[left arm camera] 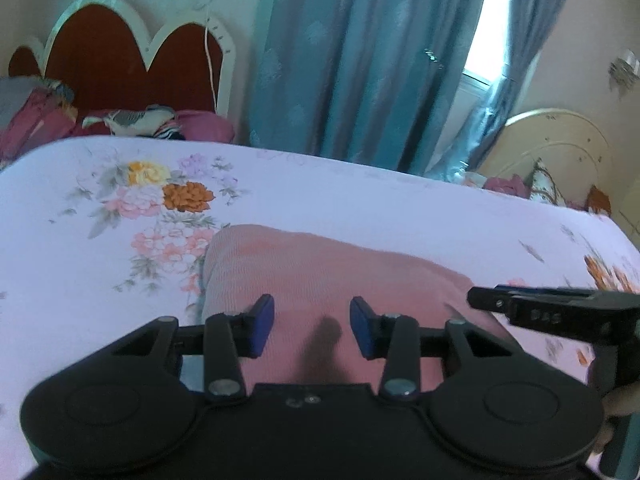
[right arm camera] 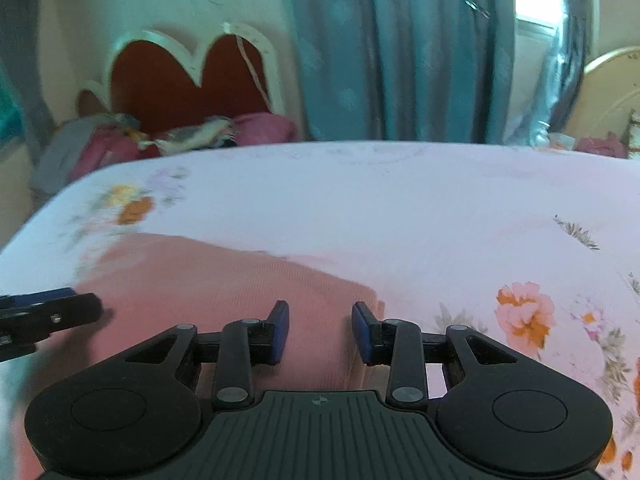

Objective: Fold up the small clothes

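Cloth is the whole matter here: a pink ribbed garment (left arm camera: 320,276) lies flat on the flowered bed sheet (left arm camera: 380,200), already doubled over by the look of its thick rounded edge. In the left wrist view it spreads from 9 o'clock across to 3 o'clock just ahead of the left tool (left arm camera: 312,330), with its long axis running crosswise to the fingers and a far edge sloping down toward 3 o'clock. In the right wrist view the same garment (right arm camera: 224,292) sits ahead and toward 9 o'clock of the right tool (right arm camera: 320,330), and its right-hand corner ends just past 12 o'clock, near the right finger.

Both tools sit over the near part of the cloth, side by side; the right tool shows in the left view at 3 o'clock, the left one in the right view at 9 o'clock. The left tool sits nearer the garment's middle, the right tool nearer its right end.

Each tool stands with its blue pads (left arm camera: 262,330) parted and nothing between them; pink fabric shows through the gap. Whether any pad touches the cloth I cannot tell.

My judgement: the next fold turns on each tool pinching the near edge directly below it.
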Tool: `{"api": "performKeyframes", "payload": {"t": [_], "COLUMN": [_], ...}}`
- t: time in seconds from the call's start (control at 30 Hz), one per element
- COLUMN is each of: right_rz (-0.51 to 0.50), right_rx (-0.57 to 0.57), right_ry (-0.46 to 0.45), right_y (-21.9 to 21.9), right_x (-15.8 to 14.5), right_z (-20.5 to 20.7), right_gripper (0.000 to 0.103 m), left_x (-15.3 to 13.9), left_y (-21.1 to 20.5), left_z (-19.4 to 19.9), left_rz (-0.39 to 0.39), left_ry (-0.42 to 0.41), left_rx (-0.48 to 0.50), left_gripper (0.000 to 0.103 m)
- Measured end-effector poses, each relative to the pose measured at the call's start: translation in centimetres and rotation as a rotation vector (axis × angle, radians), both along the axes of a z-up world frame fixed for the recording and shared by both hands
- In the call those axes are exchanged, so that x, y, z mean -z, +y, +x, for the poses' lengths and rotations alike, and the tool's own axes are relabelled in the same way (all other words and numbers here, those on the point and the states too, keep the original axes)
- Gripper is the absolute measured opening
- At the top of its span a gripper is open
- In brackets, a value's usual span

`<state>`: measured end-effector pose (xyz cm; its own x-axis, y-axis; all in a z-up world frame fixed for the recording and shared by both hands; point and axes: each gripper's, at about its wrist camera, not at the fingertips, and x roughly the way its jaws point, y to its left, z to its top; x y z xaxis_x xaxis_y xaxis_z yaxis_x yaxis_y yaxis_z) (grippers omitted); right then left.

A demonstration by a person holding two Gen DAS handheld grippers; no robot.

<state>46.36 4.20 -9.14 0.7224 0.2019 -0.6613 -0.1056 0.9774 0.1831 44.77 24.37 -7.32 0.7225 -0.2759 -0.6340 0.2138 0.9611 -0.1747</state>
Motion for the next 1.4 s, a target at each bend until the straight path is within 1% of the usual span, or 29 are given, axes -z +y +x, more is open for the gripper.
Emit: {"api": "performKeyframes", "payload": {"t": [0.1, 0.13, 0.2, 0.27, 0.3, 0.37, 0.4, 0.47, 0.53, 0.57, 0.63, 0.67, 0.73, 0.8, 0.83, 0.87, 0.9, 0.93, 1.03, 1.1, 1.13, 1.2, 1.23, 1.33, 1.4], "right_rz": [0.000, 0.001, -0.008, -0.045, -0.068, -0.048, -0.021, -0.019, -0.016, -0.028, -0.082, -0.077, -0.035, -0.037, -0.063, -0.089, -0.089, -0.078, -0.098, -0.118, -0.116, -0.107, -0.104, -0.122, -0.137], "right_rx": [-0.033, -0.041, -0.049, -0.055, -0.043, -0.017, 0.002, 0.023, 0.014, 0.007, 0.003, 0.010, 0.038, 0.047, 0.039, 0.034, 0.030, 0.039, 0.033, 0.021, 0.020, 0.019, 0.018, 0.007, -0.002], "right_ry": [-0.004, 0.001, 0.010, 0.028, 0.046, 0.073, 0.075, 0.069, 0.044, 0.047, 0.062, 0.068, 0.087, 0.090, 0.079, 0.092, 0.109, 0.107, 0.117, 0.112, 0.111, 0.112, 0.113, 0.112, 0.110], "right_y": [-0.2, -0.2, -0.2, -0.1, -0.2, -0.7, -0.9, -0.8, -0.7, -0.6, -0.4, -0.5, -0.8, -0.6, -0.2, 0.0, 0.0, -0.3, 0.1, 0.3, 0.3, 0.1, 0.1, 0.3, 0.5], "right_x": [-0.8, -0.9, -0.5, 0.5, 1.3, 2.8, 2.9, 2.0, 0.9, 1.0, 1.8, 2.2, 2.4, 1.7, 1.5, 2.0, 2.6, 2.9, 2.9, 2.9, 3.0, 3.1, 3.1, 2.9, 2.6], "right_z": [-3.3, -4.3, -6.2, -7.6, -7.9, -8.1, -8.1, -8.6, -9.9, -10.4, -11.4, -11.4, -11.0, -11.1, -11.4, -11.4, -11.4, -11.3, -10.8, -10.9, -11.0, -11.0, -11.0, -10.9, -11.1], "right_gripper": [0.036, 0.036, 0.036, 0.036, 0.036, 0.036, 0.036, 0.036, 0.036, 0.036, 0.036, 0.036, 0.036, 0.036, 0.036, 0.036, 0.036, 0.036, 0.036, 0.036, 0.036, 0.036, 0.036, 0.036, 0.036], "left_x": [-0.3, -0.2, 0.1, 0.7, 1.0, 1.3, 1.2, 0.7, 0.5, 0.5, 0.9, 1.1, 1.5, 1.7, 1.7, 1.8, 2.0, 2.2, 2.3, 2.3, 2.4, 2.4, 2.4, 2.3, 2.0], "left_y": [0.3, 0.3, 0.4, 0.2, 0.1, 0.0, -0.1, 0.1, 0.4, 0.4, 0.4, 0.3, 0.2, 0.0, -0.1, -0.1, -0.2, -0.3, -0.4, -0.5, -0.5, -0.3, -0.3, -0.3, -0.6], "left_z": [-2.7, -3.6, -5.3, -6.6, -6.9, -7.3, -7.4, -7.9, -8.6, -8.9, -9.3, -9.4, -9.4, -9.4, -9.5, -9.5, -9.5, -9.5, -9.7, -9.7, -9.7, -9.8, -9.9, -10.3, -10.8], "left_rz": [0.036, 0.043, 0.062, 0.084, 0.090, 0.093, 0.094, 0.081, 0.074, 0.080, 0.091, 0.096, 0.111, 0.129, 0.133, 0.137, 0.142, 0.148, 0.154, 0.156, 0.150, 0.124, 0.117, 0.119, 0.132], "left_ry": [-0.002, -0.001, 0.000, 0.006, 0.009, 0.011, 0.011, 0.020, 0.033, 0.041, 0.058, 0.065, 0.075, 0.073, 0.073, 0.074, 0.078, 0.079, 0.074, 0.082, 0.091, 0.101, 0.105, 0.111, 0.110], "left_rx": [0.014, 0.015, 0.010, 0.007, 0.004, -0.006, -0.013, -0.029, -0.034, -0.032, -0.028, -0.031, -0.031, -0.027, -0.024, -0.023, -0.023, -0.022, -0.024, -0.031, -0.037, -0.052, -0.063, -0.104, -0.123], "left_gripper": [0.041, 0.043, 0.044, 0.044, 0.044, 0.044, 0.044, 0.044, 0.044, 0.044, 0.044, 0.044, 0.044, 0.047, 0.050, 0.054, 0.056, 0.058, 0.063, 0.073, 0.079, 0.083, 0.087, 0.096, 0.099]}}
